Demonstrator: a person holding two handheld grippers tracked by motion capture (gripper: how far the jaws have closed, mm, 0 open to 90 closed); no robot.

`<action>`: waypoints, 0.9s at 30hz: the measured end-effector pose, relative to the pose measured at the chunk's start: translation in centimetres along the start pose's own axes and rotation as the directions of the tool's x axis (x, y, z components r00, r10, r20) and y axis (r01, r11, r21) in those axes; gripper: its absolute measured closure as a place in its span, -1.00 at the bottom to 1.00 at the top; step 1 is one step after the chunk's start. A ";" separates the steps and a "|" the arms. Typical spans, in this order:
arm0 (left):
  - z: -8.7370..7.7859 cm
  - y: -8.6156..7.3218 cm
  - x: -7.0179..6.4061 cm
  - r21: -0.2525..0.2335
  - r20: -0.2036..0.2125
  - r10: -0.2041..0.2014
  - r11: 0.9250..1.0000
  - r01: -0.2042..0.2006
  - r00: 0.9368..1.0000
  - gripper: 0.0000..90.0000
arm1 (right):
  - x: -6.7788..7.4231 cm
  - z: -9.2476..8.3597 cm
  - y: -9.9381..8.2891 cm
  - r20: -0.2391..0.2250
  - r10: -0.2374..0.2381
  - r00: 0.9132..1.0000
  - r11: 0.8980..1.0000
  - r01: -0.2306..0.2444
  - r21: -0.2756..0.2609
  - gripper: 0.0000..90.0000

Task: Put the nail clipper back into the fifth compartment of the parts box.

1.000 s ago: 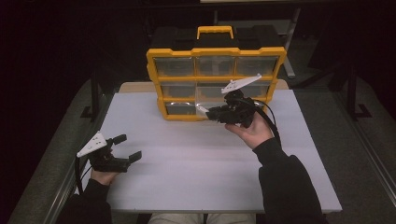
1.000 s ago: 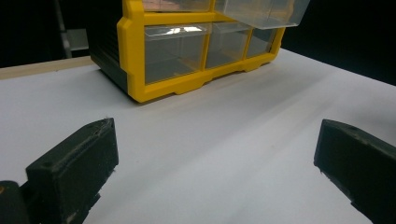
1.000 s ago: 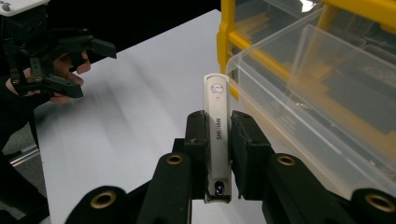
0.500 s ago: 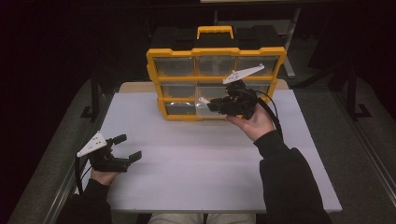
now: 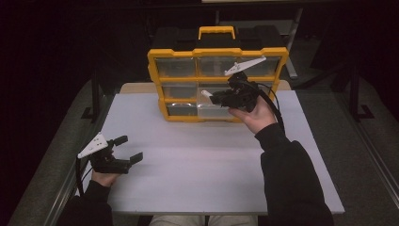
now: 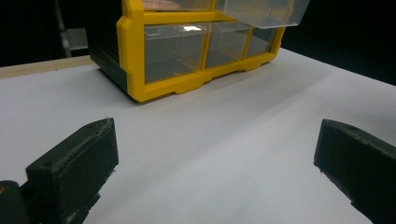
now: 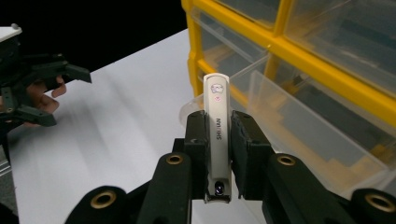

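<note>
A yellow organiser point(image 5: 216, 52) with clear drawers stands at the back of the white table point(image 5: 211, 160). One clear drawer point(image 7: 317, 140) in its right half is pulled out, and it also juts out in the left gripper view point(image 6: 261, 11). My right gripper point(image 5: 221, 99) hovers just in front of that drawer, shut on a slim white clip-like item point(image 7: 217, 126) whose tip point(image 5: 207, 93) points left. Over the table's near left corner my left gripper point(image 5: 129, 148) is open with nothing between its fingers point(image 6: 74, 158).
The organiser point(image 6: 187, 51) has a yellow handle point(image 5: 216, 32) on a black top. My left gripper point(image 7: 70, 98) shows far off in the right gripper view. A wooden strip point(image 5: 136, 88) edges the table's back. Dark floor surrounds the table.
My right hand has lifted the white item and carried it away from me, closer to the organiser's open drawer. The left gripper has stayed put.
</note>
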State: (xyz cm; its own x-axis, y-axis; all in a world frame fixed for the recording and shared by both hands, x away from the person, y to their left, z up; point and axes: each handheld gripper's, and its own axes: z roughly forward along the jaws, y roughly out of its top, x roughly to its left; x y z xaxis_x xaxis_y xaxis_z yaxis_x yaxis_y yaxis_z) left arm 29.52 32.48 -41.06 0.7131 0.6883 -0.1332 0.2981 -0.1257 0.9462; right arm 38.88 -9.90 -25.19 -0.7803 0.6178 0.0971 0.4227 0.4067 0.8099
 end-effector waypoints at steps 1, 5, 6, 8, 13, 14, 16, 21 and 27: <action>0.0 0.0 0.0 0.000 0.000 0.000 1.000 0.000 1.000 -1.00 | -0.1 0.0 0.1 0.006 -0.001 1.000 1.000 0.001 -0.002 0.69; 0.2 0.0 -0.1 0.004 0.003 0.000 1.000 0.000 1.000 -1.00 | -0.5 -0.3 0.4 0.020 0.011 1.000 1.000 -0.011 -0.008 0.69; 0.2 0.0 -0.1 0.005 0.005 0.001 1.000 -0.001 1.000 -1.00 | -0.6 -0.2 0.4 0.024 0.009 1.000 1.000 -0.009 -0.007 0.69; 0.2 0.0 -0.1 0.005 0.005 0.002 1.000 -0.002 1.000 -1.00 | -0.8 -0.2 0.4 0.029 0.013 0.999 1.000 -0.013 -0.003 0.69; 0.2 0.0 0.0 0.006 0.004 0.001 1.000 -0.001 1.000 -1.00 | -1.5 0.1 0.3 0.049 0.030 0.998 1.000 -0.030 0.007 0.69; 0.2 0.0 0.0 0.007 0.004 0.002 1.000 -0.002 1.000 -1.00 | -1.7 0.2 0.3 0.052 0.032 0.998 0.999 -0.033 0.008 0.69; 0.2 0.0 -0.1 0.006 0.004 0.000 1.000 0.000 1.000 -1.00 | -2.0 0.2 0.3 0.062 0.040 0.997 0.999 -0.041 0.008 0.69; 0.3 -0.1 0.0 0.008 0.005 -0.002 1.000 0.002 1.000 -1.00 | -2.6 0.7 0.1 0.072 0.051 0.996 0.998 -0.053 0.026 0.69; 0.3 -0.1 0.0 0.007 0.004 -0.003 1.000 0.003 1.000 -1.00 | -2.5 1.1 -0.1 0.136 0.049 0.989 0.999 -0.051 0.013 0.26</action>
State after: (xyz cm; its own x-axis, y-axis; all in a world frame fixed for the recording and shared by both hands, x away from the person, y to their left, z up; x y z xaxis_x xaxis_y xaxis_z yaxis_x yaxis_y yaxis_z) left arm 29.69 32.25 -41.21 0.7147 0.6858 -0.1375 0.3048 -0.1284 0.9437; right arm 41.33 -10.78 -26.13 -0.6886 0.7229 0.0570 0.4682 0.3832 0.7962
